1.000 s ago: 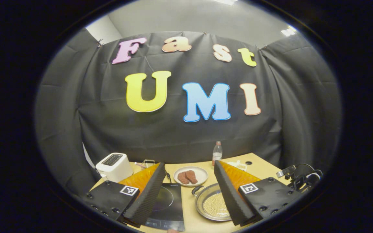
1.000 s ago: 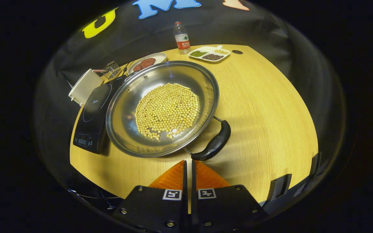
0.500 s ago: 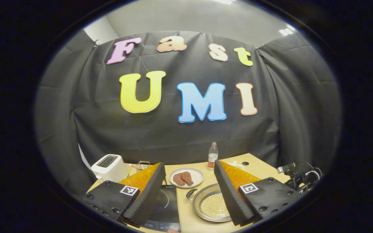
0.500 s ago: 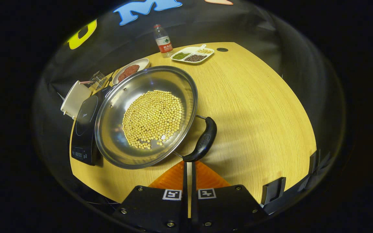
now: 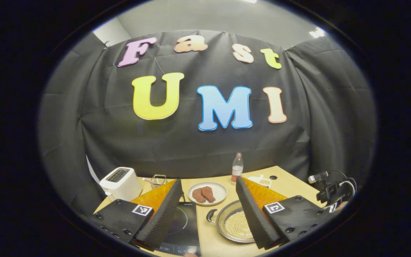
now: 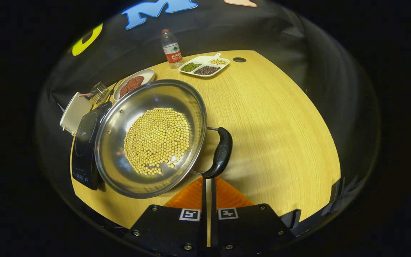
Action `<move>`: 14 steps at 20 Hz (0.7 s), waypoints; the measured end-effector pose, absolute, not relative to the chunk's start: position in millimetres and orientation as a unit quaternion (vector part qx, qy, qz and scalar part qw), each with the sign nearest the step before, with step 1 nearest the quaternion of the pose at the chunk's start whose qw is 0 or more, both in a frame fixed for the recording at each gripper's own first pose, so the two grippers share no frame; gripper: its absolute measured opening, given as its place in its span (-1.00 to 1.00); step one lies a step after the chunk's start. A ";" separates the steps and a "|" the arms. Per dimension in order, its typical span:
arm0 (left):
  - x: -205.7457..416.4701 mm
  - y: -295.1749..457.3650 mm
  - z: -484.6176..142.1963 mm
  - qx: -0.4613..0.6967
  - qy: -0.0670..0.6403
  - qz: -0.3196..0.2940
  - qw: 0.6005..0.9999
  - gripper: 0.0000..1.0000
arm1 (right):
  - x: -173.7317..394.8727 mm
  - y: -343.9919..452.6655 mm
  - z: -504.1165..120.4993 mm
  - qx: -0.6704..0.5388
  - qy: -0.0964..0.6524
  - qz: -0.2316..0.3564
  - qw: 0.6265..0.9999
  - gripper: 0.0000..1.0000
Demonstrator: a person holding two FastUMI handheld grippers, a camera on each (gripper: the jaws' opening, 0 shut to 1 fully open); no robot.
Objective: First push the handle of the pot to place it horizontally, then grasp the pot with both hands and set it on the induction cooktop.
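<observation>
Right gripper (image 6: 208, 179): fingers pressed together, nothing between them, tips touching the near end of the pot's black side handle (image 6: 221, 152). Right gripper view: the steel pot (image 6: 151, 137) sits on the wooden table (image 6: 280, 135) at about 10 o'clock from the fingertips, full of yellow beans (image 6: 157, 140) spread over its bottom. Handle on the pot's 3 o'clock rim, running roughly 12 to 6. Induction cooktop (image 6: 82, 146) just beside the pot at 9 o'clock; pot rim overlaps the cooktop's edge in this view, cannot tell if touching. Pot not on the cooktop.

Farther back: white toaster (image 6: 72, 112) at 10 o'clock, small wire basket (image 6: 100, 92), plate with meat (image 6: 133, 82) at 11, water bottle (image 6: 171, 49) and divided dish of beans (image 6: 204, 65) near 12.

Left gripper (image 5: 208, 208): fingers wide apart, holding nothing, raised above the table's near edge. Left gripper view: cooktop (image 5: 182, 226) shows between the fingers toward 7 o'clock, pot (image 5: 232, 225) toward 5 o'clock with its other small handle (image 5: 211, 215) at the pot's 9 o'clock. Meat plate (image 5: 206, 193) between the fingertips, toaster (image 5: 120, 183) at 9 o'clock, bottle (image 5: 237, 167) at 1. A camera rig with cables (image 5: 332, 191) stands at the table's 3 o'clock edge.
</observation>
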State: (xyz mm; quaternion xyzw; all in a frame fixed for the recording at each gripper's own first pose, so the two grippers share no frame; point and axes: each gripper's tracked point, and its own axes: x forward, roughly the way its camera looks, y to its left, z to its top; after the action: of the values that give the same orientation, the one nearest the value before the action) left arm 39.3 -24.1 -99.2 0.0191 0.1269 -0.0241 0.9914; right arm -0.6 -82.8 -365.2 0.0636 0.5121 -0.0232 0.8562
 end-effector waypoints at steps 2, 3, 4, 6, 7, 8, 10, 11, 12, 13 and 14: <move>40.3 -20.3 -105.8 0.018 0.131 -0.019 0.991 0.96 | 8.7 -88.8 -364.5 0.052 0.512 -0.024 0.857 -0.91; 41.7 -18.8 -107.0 0.018 0.134 -0.016 0.991 0.96 | 13.8 -91.5 -364.2 0.046 0.511 -0.024 0.858 -0.92; 42.9 -16.5 -108.7 0.017 0.137 -0.014 0.990 0.96 | 18.4 -94.3 -363.9 0.040 0.511 -0.026 0.858 -0.92; 43.2 -12.2 -113.9 0.016 0.142 -0.009 0.990 0.96 | 28.4 -97.7 -363.8 0.030 0.509 -0.028 0.860 -0.91; 44.1 -11.2 -117.1 0.015 0.146 -0.006 0.989 0.96 | 34.2 -99.2 -363.3 0.023 0.509 -0.028 0.860 -0.92; 45.2 -10.2 -118.9 0.015 0.148 -0.004 0.989 0.96 | 38.6 -100.4 -363.1 0.018 0.508 -0.028 0.861 -0.92; 46.1 -6.8 -119.9 0.014 0.150 0.000 0.989 0.96 | 47.3 -100.7 -363.7 0.015 0.507 -0.027 0.861 -0.91; 46.5 -5.3 -120.9 0.014 0.150 0.001 0.989 0.96 | 51.9 -101.9 -363.6 0.012 0.507 -0.028 0.861 -0.91; 48.2 -2.7 -120.0 0.014 0.150 0.002 0.989 0.96 | 56.0 -102.5 -363.9 0.009 0.506 -0.028 0.862 -0.91; 48.3 -1.3 -119.6 0.014 0.152 0.004 0.988 0.96 | 60.1 -102.6 -363.8 0.007 0.506 -0.028 0.862 -0.91; 48.4 0.3 -120.5 0.015 0.153 0.007 0.988 0.96 | 63.7 -102.4 -364.5 0.006 0.506 -0.028 0.862 -0.91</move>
State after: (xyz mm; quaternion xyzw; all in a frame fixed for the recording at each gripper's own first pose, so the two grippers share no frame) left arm 48.4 0.3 -120.5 0.0147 0.1531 0.0069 0.9881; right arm 63.7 -102.4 -364.5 0.0056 0.5055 -0.0279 0.8623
